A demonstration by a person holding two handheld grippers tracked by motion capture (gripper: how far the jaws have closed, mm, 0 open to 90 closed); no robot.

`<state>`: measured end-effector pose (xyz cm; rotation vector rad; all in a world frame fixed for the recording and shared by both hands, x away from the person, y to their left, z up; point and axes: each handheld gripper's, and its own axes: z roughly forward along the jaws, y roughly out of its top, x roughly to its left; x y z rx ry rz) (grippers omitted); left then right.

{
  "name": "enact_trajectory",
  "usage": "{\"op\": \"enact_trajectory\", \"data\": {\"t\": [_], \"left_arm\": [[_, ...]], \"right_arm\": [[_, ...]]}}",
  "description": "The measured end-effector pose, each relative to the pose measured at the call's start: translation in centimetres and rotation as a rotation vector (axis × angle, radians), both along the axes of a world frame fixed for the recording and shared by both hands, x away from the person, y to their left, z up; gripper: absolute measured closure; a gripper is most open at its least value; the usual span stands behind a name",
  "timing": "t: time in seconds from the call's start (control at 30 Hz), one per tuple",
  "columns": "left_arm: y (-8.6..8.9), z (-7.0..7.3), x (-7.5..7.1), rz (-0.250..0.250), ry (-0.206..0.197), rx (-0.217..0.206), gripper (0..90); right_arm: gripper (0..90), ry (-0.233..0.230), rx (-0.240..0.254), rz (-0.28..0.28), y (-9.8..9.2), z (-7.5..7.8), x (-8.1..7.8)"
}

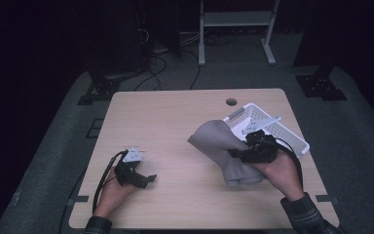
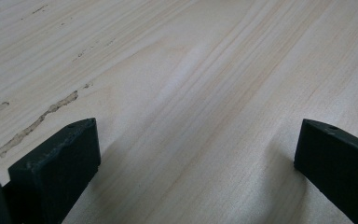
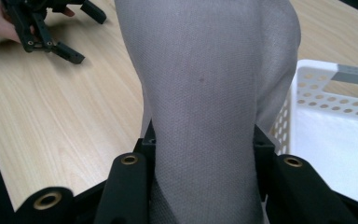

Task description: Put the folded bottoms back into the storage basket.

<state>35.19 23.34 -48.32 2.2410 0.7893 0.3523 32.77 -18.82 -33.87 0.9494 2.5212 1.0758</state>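
Note:
A grey cloth (image 1: 218, 144) hangs bunched above the right half of the wooden table (image 1: 175, 122), its lower end near the tabletop. My right gripper (image 1: 241, 156) is shut on it from the right side. In the right gripper view the cloth (image 3: 205, 70) rises between the two black jaws of the right gripper (image 3: 205, 156) and covers the middle of the picture. My left gripper (image 1: 146, 176) rests on the table at the left, open, with nothing between its fingers. The left gripper view shows bare wood between the parted jaws of the left gripper (image 2: 198, 140).
A white perforated basket (image 1: 288, 135) stands at the table's right edge, just behind the cloth and beside my right gripper; its wall (image 3: 307, 105) shows close by. A round cable hole (image 1: 231, 102) lies at the far edge. Floor cables and a white rack (image 1: 236, 22) lie beyond.

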Motion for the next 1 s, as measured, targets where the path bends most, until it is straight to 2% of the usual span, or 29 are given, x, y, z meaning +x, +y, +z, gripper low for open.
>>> {"op": "enact_trajectory", "data": {"t": [0.47, 0.63, 1.0], "left_arm": [[0.0, 0.0, 0.0, 0.002, -0.003, -0.004, 0.0], [0.0, 0.0, 0.0, 0.0, -0.003, 0.0, 0.0], [0.0, 0.0, 0.0, 0.0, 0.001, 0.0, 0.0]], "right_arm": [[61.3, -0.018, 0.004, -0.044, -1.6, 1.2, 1.3], [61.3, -0.027, -0.009, -0.058, -2.4, 1.4, 2.1], [61.3, -0.013, -0.026, -0.099, -4.2, 1.4, 3.8]]}}
